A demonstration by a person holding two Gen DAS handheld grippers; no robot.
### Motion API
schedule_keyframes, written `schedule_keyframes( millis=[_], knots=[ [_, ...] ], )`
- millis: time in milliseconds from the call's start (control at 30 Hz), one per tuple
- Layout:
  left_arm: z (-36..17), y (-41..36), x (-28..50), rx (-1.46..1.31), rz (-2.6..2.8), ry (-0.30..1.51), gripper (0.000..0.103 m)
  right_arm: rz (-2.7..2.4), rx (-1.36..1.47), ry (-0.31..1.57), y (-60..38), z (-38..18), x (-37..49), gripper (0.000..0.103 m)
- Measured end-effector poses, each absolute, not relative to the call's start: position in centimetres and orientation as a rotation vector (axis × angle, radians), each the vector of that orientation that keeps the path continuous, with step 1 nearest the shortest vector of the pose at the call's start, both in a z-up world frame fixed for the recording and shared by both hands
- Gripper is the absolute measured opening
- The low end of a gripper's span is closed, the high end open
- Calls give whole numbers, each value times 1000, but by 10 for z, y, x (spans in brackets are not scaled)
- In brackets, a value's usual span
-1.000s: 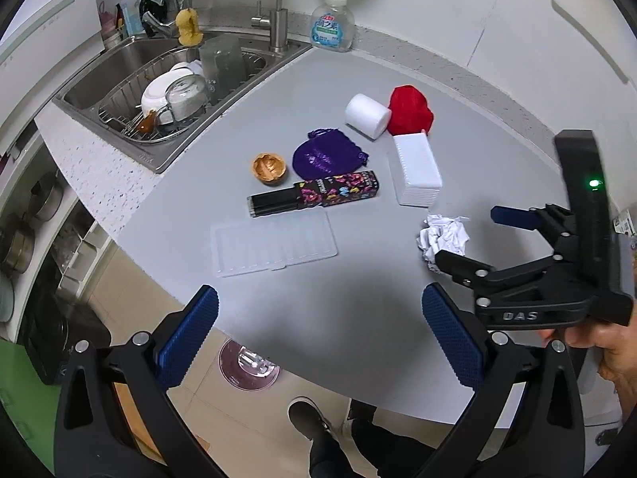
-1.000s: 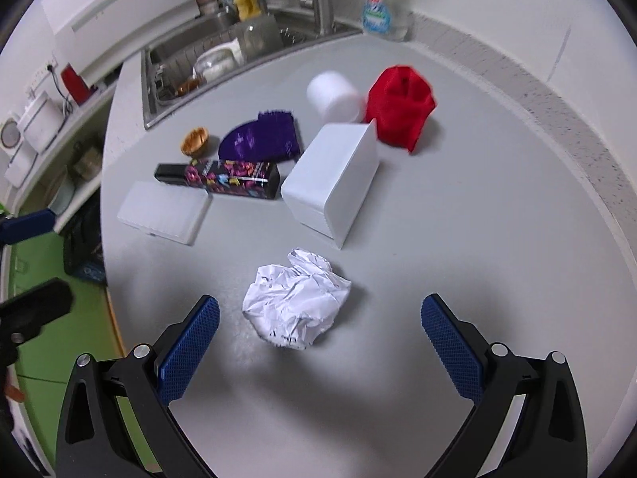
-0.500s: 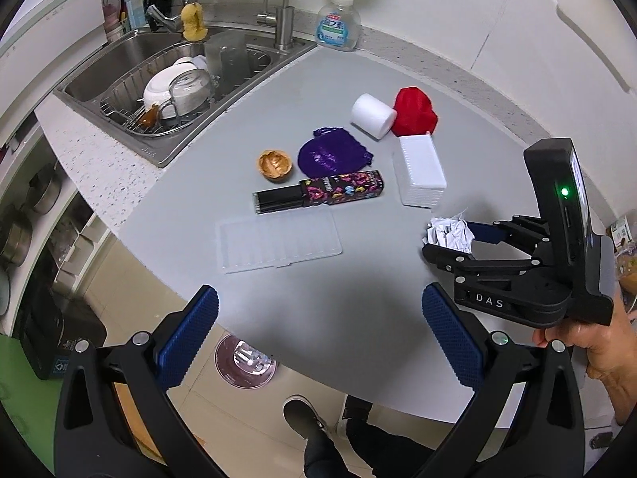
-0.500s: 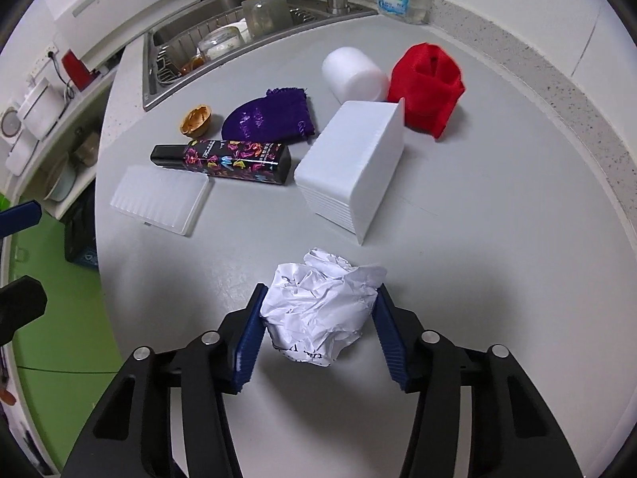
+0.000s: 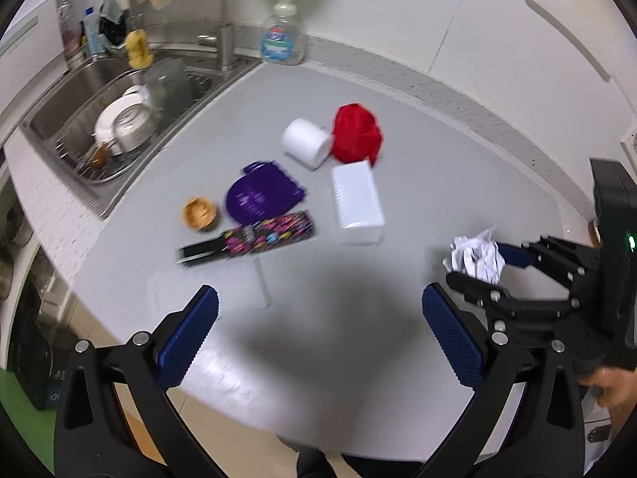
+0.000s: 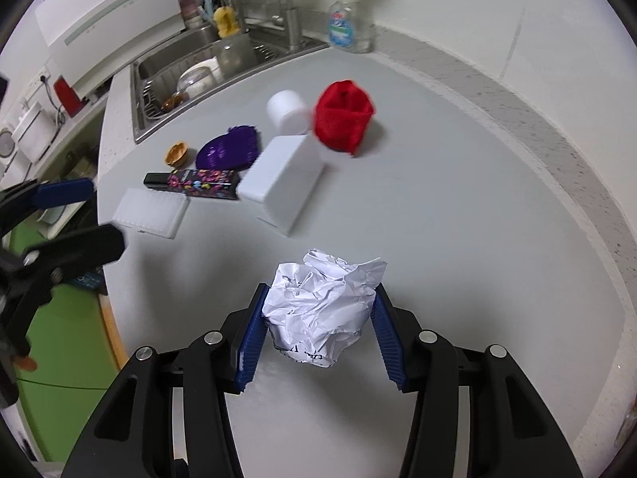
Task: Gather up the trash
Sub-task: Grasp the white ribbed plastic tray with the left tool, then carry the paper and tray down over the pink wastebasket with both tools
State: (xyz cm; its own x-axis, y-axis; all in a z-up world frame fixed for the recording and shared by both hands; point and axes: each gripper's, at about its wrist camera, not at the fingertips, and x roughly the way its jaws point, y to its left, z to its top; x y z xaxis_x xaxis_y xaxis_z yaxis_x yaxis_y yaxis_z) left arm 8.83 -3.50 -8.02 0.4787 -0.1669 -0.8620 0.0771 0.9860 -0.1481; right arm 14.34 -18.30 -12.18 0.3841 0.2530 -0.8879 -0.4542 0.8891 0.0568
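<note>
White crumpled paper pinched between the blue pads of the right hand-held gripper, lifted just clear of the grey counter, with a white box beyond it. Left hand-held gripper spread wide and holding nothing, low over the counter's near edge, well apart from the paper, facing a patterned tube.

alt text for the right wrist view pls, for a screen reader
The right gripper is shut on a crumpled paper ball above a grey counter. Beyond lie a white box, red cloth and a sink.
</note>
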Motion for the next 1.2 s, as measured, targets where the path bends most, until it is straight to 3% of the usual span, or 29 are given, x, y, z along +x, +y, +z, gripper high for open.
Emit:
schedule_keyframes(
  millis=[767, 967, 1033, 1100, 1200],
  knots=[
    [-131, -85, 190, -92, -182, 1158, 100, 391, -155, 1080, -252, -115, 154, 49],
    [-146, -90, 199, -79, -174, 1205, 67, 395, -150, 1084, -256, -117, 158, 49],
    [-150, -90, 199, -75, -172, 1213, 47, 399, -150, 1082, -256, -117, 160, 49],
    [-151, -90, 199, -78, -171, 1214, 35, 402, -149, 1082, -256, -118, 161, 49],
    [-151, -90, 197, -85, -177, 1203, 35, 408, -151, 1081, -255, -118, 163, 49]
  ],
)
